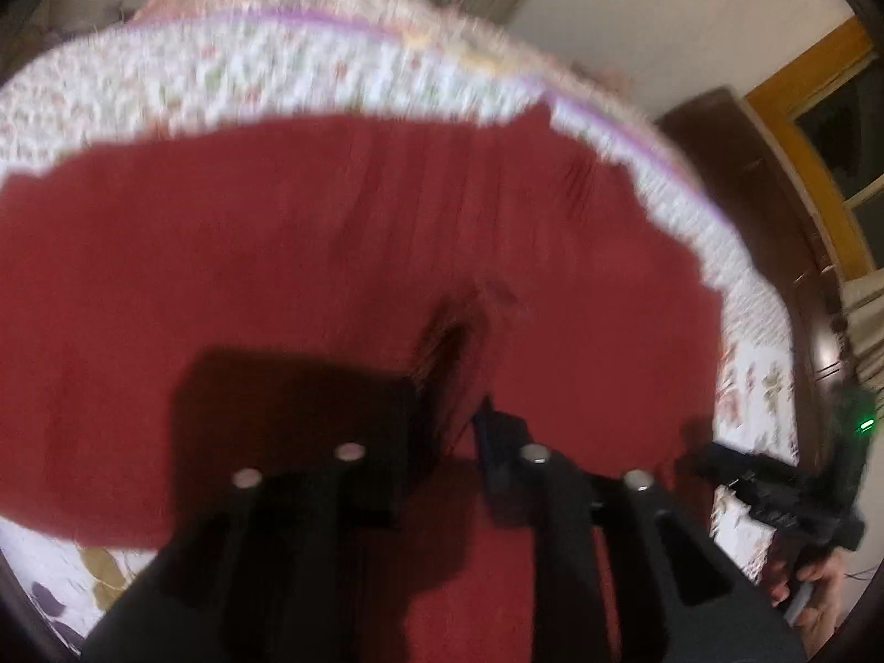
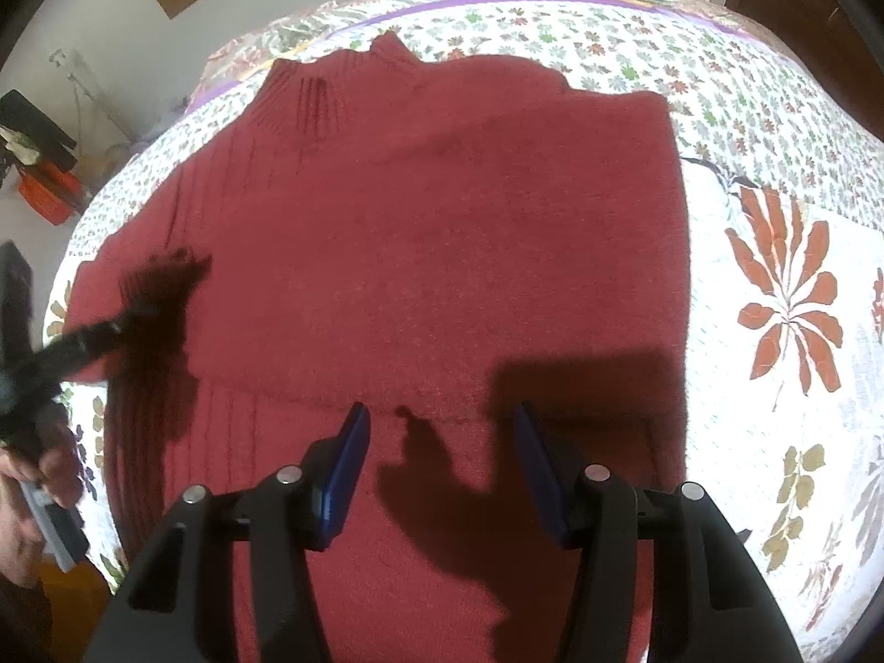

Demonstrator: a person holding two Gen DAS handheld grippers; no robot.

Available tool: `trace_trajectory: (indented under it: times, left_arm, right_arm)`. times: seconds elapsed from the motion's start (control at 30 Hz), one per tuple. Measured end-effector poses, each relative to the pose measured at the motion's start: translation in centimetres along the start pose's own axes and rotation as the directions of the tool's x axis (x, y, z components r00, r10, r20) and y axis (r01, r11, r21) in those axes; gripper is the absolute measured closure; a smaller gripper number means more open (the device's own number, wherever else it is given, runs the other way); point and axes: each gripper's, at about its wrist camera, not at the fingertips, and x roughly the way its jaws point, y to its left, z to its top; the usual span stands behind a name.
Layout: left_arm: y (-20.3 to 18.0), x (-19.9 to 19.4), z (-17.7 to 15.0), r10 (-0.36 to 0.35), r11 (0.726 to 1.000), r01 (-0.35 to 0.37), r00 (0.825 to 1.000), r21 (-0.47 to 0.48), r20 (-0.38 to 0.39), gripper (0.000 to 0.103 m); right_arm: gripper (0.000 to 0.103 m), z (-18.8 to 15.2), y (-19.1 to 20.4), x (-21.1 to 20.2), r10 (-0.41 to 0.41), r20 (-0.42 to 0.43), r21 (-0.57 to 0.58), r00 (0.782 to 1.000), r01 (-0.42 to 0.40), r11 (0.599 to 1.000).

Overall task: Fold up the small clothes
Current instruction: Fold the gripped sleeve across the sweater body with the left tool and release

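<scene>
Right wrist view: red sweater (image 2: 442, 232) lies partly folded on bed (image 2: 773, 221).
Right gripper (image 2: 442, 469): wide open, empty.
Left gripper (image 1: 458, 442): blurred, grip unclear.
Risk: thick knit slipping, fold skewing.

The left wrist view is smeared with motion blur: the floral bedspread (image 1: 309, 72) shows only streaks, and whether the left gripper (image 1: 453, 442) pinches the red sweater (image 1: 276, 254) cannot be told. In the right wrist view the left gripper (image 2: 138, 304) is a dark blur. The sweater's (image 2: 431, 232) near hem runs under the right gripper (image 2: 436, 469), out of frame.
</scene>
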Motion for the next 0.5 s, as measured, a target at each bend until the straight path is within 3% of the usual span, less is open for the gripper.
trace_trajectory:
  times: [0.07,0.13,0.27,0.3,0.37,0.43,0.5]
  left_arm:
    - [0.4,-1.0,-0.5,-0.051,0.998,0.051,0.999,-0.02,-0.003,0.057]
    - [0.9,-2.6,-0.7,-0.068,0.997,0.069,0.998,-0.025,0.018,0.051]
    - [4.1,-7.1,-0.6,-0.035,0.998,0.04,0.995,-0.057,0.089,0.043]
    - [4.7,-7.8,-0.4,-0.011,0.998,0.018,0.994,-0.061,0.105,0.043]
    - [6.5,-9.3,0.3,0.107,0.993,-0.099,0.985,-0.061,0.138,0.042]
    - [8.7,-9.9,0.9,0.238,0.971,-0.23,0.962,-0.072,0.136,0.042]
    - [10.5,-9.4,1.3,0.287,0.957,-0.278,0.951,-0.085,0.118,0.042]
  right_arm:
    - [0.048,0.4,0.6,0.1,0.01,0.002,-0.006,1.0,-0.01,1.0]
    - [0.048,1.0,1.4,0.1,0.041,0.005,-0.007,0.999,-0.041,0.999]
    - [0.048,2.5,4.6,0.1,0.101,0.015,-0.052,0.995,-0.1,0.994]
    - [0.047,2.9,5.5,0.3,0.128,0.011,-0.062,0.992,-0.127,0.99]
    - [0.047,3.7,7.2,0.9,0.191,-0.004,-0.063,0.982,-0.191,0.98]
    - [0.046,4.7,9.1,1.8,0.246,-0.026,-0.066,0.969,-0.247,0.967]
    - [0.046,5.4,10.8,2.7,0.268,-0.045,-0.084,0.962,-0.271,0.959]
